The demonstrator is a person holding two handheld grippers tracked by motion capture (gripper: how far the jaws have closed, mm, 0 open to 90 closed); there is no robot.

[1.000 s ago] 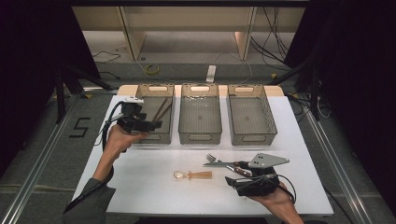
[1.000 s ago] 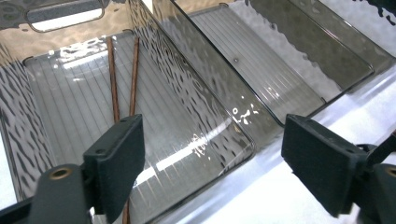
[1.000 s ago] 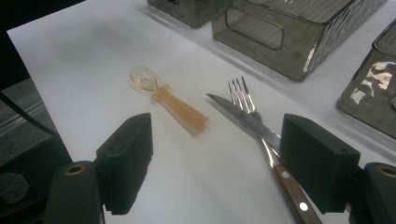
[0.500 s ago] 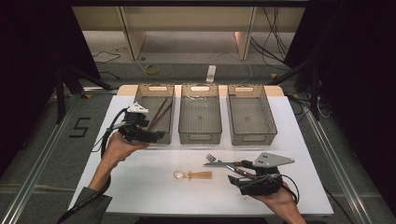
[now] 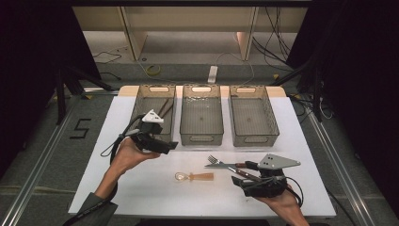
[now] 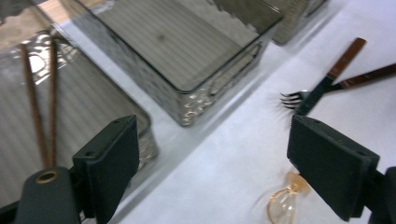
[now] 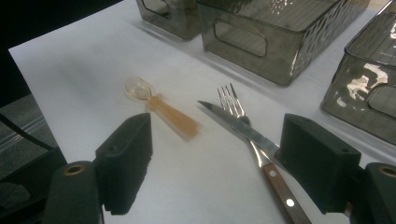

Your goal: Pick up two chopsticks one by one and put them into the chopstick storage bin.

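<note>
My left gripper [image 5: 170, 146] hovers at the front rim of the left bin [image 5: 141, 101], where two brown chopsticks [image 5: 163, 109] lie. Its jaws have just been opening and stand open with nothing between them [image 6: 219, 163]. A clear amber spoon [image 5: 194, 177] lies on the white tabletop, with a fork [image 5: 217, 163] and a wooden-handled knife [image 5: 245, 173] crossed to its right. My right gripper [image 5: 239, 181] rests low at the front right, open [image 7: 224, 158]. The knife [image 7: 243, 130] runs between its jaws, close to the right one, untouched by the pads.
A middle bin [image 5: 201, 136] and a right bin [image 5: 251, 139] stand in a row with the left one; both look empty. The white cover [image 5: 117, 188] ends near the hands at the front. A cable trails from the left gripper over the table's left side.
My left gripper has come away from above the left bin, moving nearer and to the right, to the bin's front rim. The right gripper has stayed in place.
</note>
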